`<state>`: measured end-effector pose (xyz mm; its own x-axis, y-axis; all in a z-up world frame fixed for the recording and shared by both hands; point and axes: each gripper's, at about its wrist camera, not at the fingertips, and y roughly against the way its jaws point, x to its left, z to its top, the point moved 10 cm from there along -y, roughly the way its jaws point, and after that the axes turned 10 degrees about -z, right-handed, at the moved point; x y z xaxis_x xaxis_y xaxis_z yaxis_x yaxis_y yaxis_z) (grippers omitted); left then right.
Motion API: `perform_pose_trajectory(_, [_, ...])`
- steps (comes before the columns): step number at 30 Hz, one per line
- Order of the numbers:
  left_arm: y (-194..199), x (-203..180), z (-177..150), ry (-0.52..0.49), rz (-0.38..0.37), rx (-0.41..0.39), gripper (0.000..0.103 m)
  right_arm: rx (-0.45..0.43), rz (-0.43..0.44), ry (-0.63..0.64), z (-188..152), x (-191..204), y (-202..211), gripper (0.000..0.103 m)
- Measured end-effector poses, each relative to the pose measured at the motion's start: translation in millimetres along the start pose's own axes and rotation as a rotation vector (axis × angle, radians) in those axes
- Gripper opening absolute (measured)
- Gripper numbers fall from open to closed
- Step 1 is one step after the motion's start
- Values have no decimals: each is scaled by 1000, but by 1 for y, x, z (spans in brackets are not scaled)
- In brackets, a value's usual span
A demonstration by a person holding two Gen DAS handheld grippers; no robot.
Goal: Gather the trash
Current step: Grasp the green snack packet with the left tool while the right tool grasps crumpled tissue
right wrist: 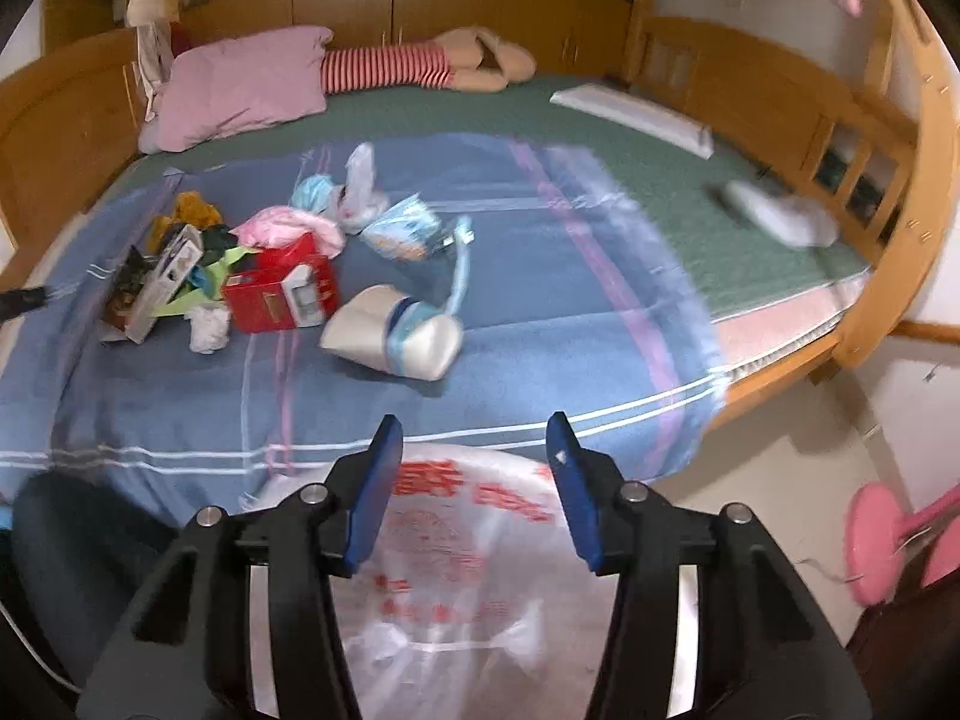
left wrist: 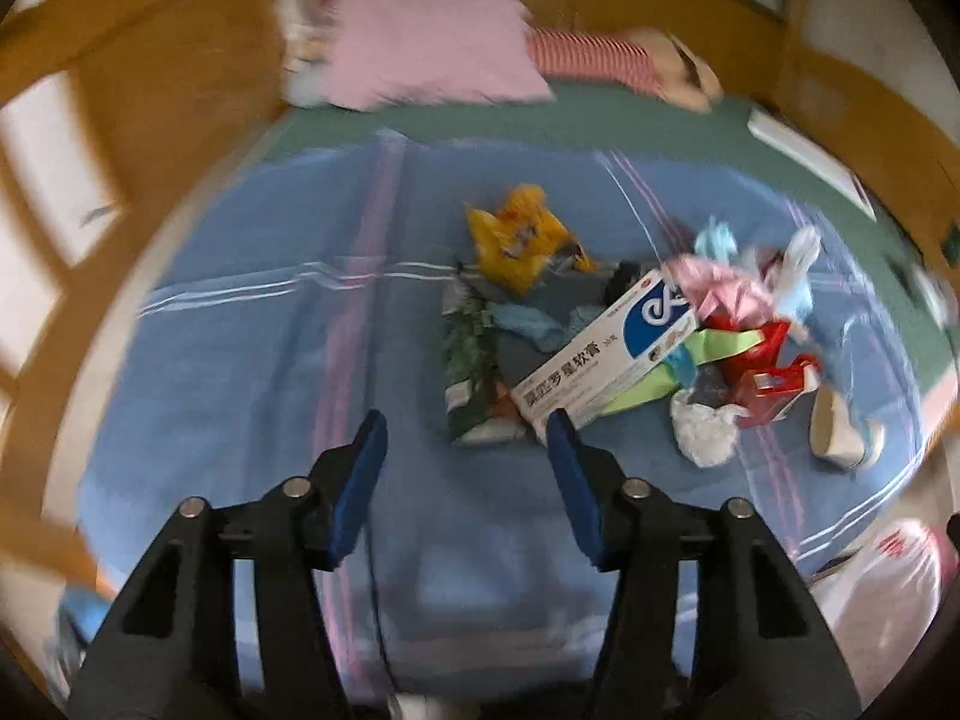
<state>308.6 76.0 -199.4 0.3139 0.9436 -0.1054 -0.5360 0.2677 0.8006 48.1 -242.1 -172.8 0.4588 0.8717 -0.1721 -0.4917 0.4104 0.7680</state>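
My left gripper [left wrist: 465,435] hangs wide open and empty over the bed [left wrist: 240,360], just short of the trash [left wrist: 606,336]. My right gripper [right wrist: 474,441], also open and empty, hovers above the bag [right wrist: 468,546].

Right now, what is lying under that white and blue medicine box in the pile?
The medicine box rests on a light blue wrapper, a green patterned packet and a lime green strip. Whatever lies beneath its middle is covered, so that part cannot be seen.
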Motion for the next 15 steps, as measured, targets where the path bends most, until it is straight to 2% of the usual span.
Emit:
perform_pose_trajectory(1, [-10, 7, 5, 13, 12, 6, 83, 2, 4, 1, 4, 5, -3, 52])
perform_pose_trajectory(2, [-22, 20, 11, 54, 20, 3, 84, -4, -1, 10, 11, 13, -4, 52])
perform_pose_trajectory(6, [-72, 62, 14, 290, -87, 27, 83, -39, 32, 69, 40, 64, -12, 58])
perform_pose_trajectory(8, [-98, 66, 6, 391, -143, 121, 75, -44, 101, 94, 53, 103, -17, 66])
perform_pose_trajectory(9, [-106, 57, 6, 410, -220, 155, 72, -47, 131, 106, 59, 126, -20, 69])
perform_pose_trajectory(11, [-109, 47, 8, 374, -253, 175, 66, -42, 169, 120, 63, 159, -26, 69])
perform_pose_trajectory(12, [-110, 40, 10, 321, -239, 185, 60, -35, 188, 131, 63, 173, -31, 69])
perform_pose_trajectory(15, [-117, 31, 4, 248, -215, 224, 36, 22, 244, 216, 58, 230, -57, 69])
